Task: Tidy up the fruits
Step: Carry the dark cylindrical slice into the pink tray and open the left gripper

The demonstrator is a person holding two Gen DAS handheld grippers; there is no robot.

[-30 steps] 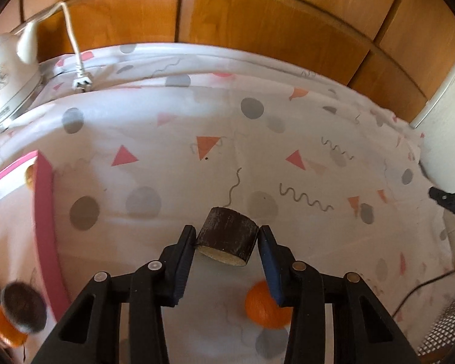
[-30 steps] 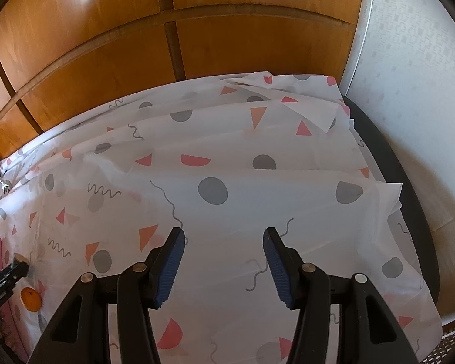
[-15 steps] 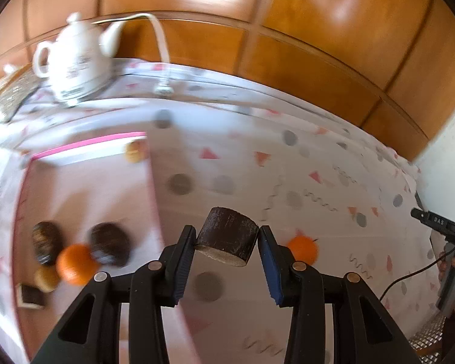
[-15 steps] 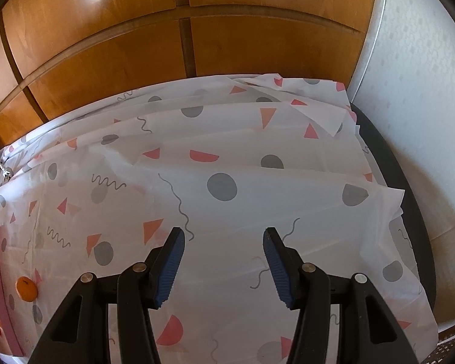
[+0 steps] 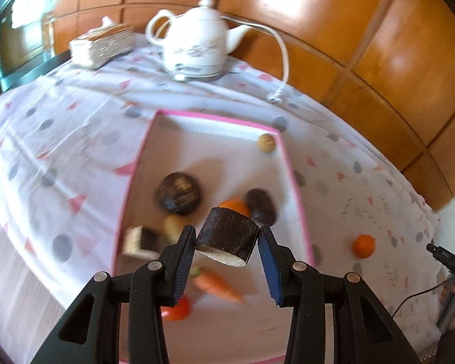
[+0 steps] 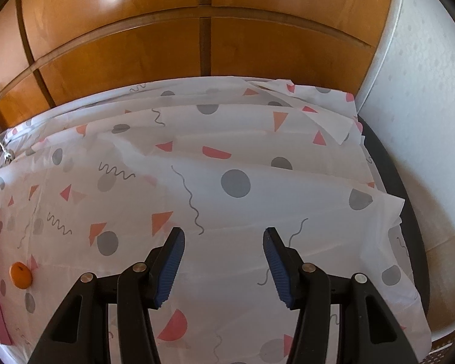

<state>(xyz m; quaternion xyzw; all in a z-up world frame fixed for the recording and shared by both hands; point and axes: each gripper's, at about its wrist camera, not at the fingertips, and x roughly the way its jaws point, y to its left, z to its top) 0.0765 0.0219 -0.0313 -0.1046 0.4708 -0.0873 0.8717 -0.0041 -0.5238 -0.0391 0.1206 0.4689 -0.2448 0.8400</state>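
The left tool (image 5: 226, 244) clamps a dark, short cylinder (image 5: 227, 236) with a pale cut face above a pink-rimmed tray (image 5: 291, 176) on the patterned tabletop (image 5: 60, 139). Blurred in the tray lie dark round fruits, an orange, a carrot (image 5: 217, 283) and a tomato (image 5: 177, 309). Another orange (image 5: 363, 245) sits outside the tray; a white teapot (image 5: 195, 47) stands behind.

Patterned tablecloth (image 5: 75, 127) under pink-rimmed tray (image 5: 291, 176), teapot (image 5: 194, 45), loose orange (image 5: 363, 245).

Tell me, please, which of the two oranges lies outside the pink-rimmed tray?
The orange alone on the patterned tablecloth, right of the tray; the other orange sits inside, among dark fruits.
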